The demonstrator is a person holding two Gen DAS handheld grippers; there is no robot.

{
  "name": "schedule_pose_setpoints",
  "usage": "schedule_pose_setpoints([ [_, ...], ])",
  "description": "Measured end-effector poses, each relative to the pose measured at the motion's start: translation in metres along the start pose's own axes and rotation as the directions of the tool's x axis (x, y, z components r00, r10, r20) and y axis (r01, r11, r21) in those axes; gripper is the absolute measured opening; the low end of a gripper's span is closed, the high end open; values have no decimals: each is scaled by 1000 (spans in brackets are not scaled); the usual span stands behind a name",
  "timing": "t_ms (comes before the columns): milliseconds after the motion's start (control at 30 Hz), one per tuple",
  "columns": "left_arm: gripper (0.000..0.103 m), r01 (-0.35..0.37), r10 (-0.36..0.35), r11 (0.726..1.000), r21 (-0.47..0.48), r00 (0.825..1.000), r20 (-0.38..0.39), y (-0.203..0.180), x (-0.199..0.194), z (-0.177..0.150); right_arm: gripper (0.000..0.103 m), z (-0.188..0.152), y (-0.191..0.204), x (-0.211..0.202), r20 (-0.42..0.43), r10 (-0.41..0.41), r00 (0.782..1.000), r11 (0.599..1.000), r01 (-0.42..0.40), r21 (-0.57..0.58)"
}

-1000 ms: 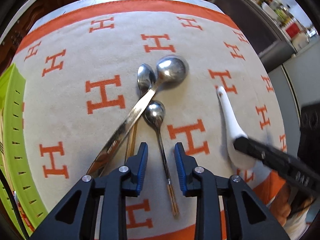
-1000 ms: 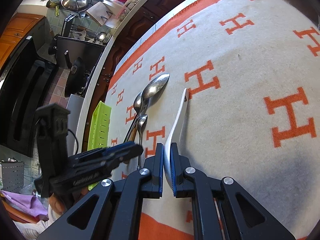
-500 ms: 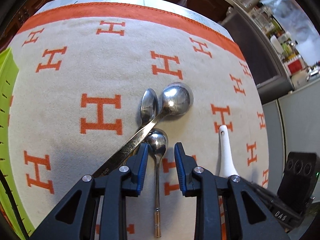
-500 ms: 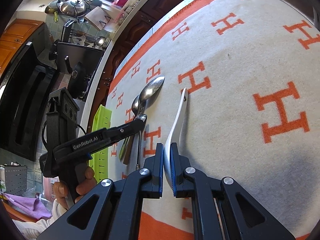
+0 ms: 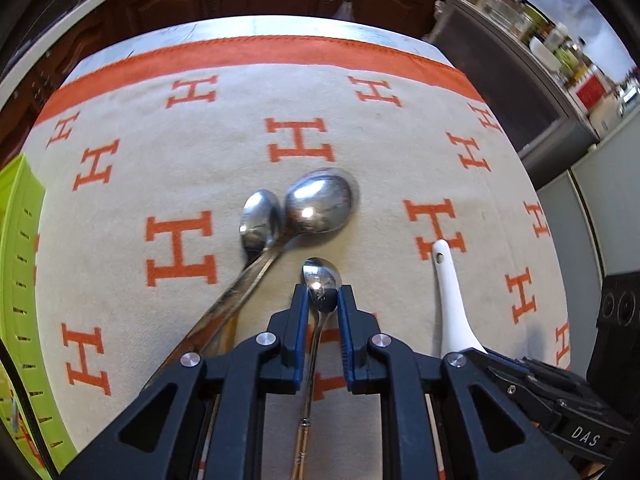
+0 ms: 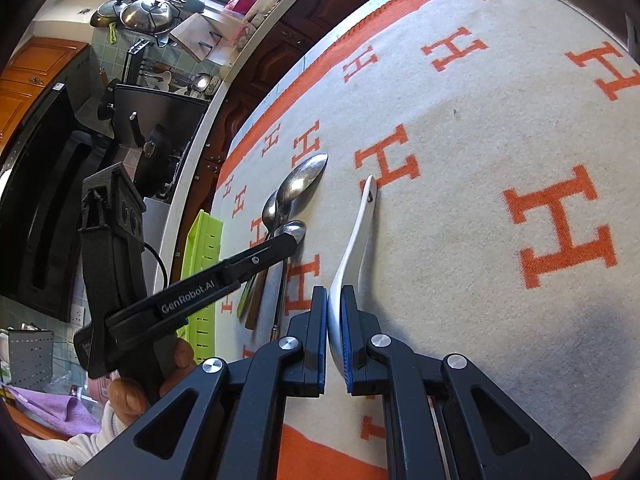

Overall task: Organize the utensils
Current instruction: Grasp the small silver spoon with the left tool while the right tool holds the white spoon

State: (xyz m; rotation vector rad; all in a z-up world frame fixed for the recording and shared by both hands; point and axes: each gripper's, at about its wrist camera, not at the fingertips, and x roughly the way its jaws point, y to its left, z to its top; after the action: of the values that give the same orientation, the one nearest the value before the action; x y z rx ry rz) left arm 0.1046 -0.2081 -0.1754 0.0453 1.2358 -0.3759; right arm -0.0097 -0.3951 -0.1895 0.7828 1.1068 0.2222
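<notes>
Left wrist view. Landmark: small spoon (image 5: 321,280), lying on the H-patterned cloth (image 5: 180,184).
- Left gripper (image 5: 323,299): jaws closing, one on each side of the small spoon's bowl; pads at or just short of its rim, full contact not certain.
- Large spoon (image 5: 320,204) and medium spoon (image 5: 259,220): just beyond the small spoon and to its left, handles crossing; clear of the jaws.
- White spoon (image 5: 450,300): to its right, apart.
- Green tray (image 5: 20,260): far left of it.
- Handling note: a bowl rim is a slippery hold; finish the squeeze squarely, then lift straight up so the neighbouring handles are not dragged.

Right wrist view.
- Right gripper (image 6: 334,328): clenched on the white spoon's (image 6: 352,248) bowl end; handle rests on the cloth, right of the small spoon (image 6: 294,229).
- Green tray (image 6: 200,264): left of the small spoon, probable destination.
</notes>
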Motion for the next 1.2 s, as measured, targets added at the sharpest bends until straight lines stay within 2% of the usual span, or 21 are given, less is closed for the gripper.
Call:
schedule_pose_setpoints([
  [133,2,5,-6,998,57,1000,23,-11,-7,-2,6,0,-1,-1,6,-4,1000,1000,4,3],
  [233,3,3,-4,994,106,1000,10,-20,-4,-5,6,1,-2,-3,7,-7,1000,1000,6,4],
  [467,7,-13,15,991,131,1000,-13,-27,5,-5,6,0,-4,-5,12,-2,1000,1000,2,17],
  [700,7,-30,31,999,44,999,-21,-10,6,1,6,0,-10,-9,20,7,1000,999,-8,31],
  [1000,10,18,-22,996,-93,999,-41,22,3,0,6,-2,-17,-10,22,22,1000,999,-23,47],
  [1200,13,6,-11,994,-113,999,-43,27,3,-2,6,-3,-19,-9,22,26,999,998,-27,53],
])
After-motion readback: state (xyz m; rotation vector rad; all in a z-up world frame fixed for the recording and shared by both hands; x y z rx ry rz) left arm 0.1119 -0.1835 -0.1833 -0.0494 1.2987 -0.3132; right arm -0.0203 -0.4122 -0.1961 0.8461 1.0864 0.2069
